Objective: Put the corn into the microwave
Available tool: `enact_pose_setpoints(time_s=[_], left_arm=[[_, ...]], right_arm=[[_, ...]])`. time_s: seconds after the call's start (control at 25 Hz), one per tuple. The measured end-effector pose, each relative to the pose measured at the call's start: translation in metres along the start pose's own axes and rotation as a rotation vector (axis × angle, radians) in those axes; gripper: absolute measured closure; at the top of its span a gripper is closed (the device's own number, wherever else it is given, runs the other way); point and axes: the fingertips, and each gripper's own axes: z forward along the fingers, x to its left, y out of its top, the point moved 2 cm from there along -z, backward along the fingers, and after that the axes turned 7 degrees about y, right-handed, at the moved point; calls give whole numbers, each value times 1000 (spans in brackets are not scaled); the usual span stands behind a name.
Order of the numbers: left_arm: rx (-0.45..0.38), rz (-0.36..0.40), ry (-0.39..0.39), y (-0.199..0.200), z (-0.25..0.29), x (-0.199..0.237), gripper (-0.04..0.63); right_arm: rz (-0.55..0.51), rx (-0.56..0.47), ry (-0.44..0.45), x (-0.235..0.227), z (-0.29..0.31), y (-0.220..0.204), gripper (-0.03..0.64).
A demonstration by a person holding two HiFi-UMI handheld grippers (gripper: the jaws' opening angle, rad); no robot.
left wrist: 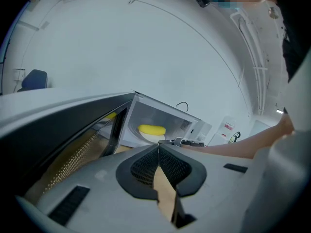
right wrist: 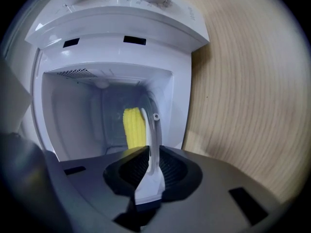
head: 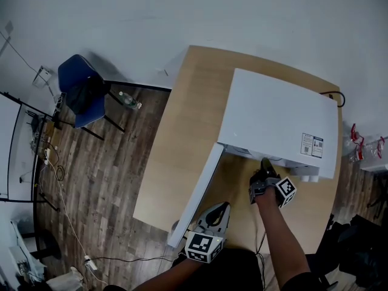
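The white microwave (head: 279,117) stands on the wooden table (head: 188,120) with its door (head: 194,196) swung open to the left. A yellow corn cob (right wrist: 133,127) lies inside on a white plate (right wrist: 154,130); the left gripper view also shows the corn (left wrist: 151,129) in the cavity. My right gripper (head: 265,165) reaches into the opening. Its jaws (right wrist: 149,152) stand slightly apart with the plate's rim between them. My left gripper (head: 219,208) hovers by the open door, shut (left wrist: 158,147) and empty.
The open door (left wrist: 63,130) fills the space left of my left gripper. A blue chair (head: 82,90) and a bottle (head: 128,100) are on the wooden floor to the left. A black cord (head: 332,94) runs behind the microwave.
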Motion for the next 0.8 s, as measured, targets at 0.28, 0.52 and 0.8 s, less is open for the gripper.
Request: enact_pose_setpoints(time_s=[0.28, 0.52, 0.8], left_arm=[[-3, -8, -5, 2, 4, -2, 581], [-50, -17, -59, 11, 10, -15, 581], [-42, 2, -59, 12, 21, -20, 581]], right_arm=[[-282, 89, 0, 22, -24, -2, 511], [-865, 263, -18, 54, -28, -12, 511], [-1329, 451, -66, 53, -14, -31, 506]])
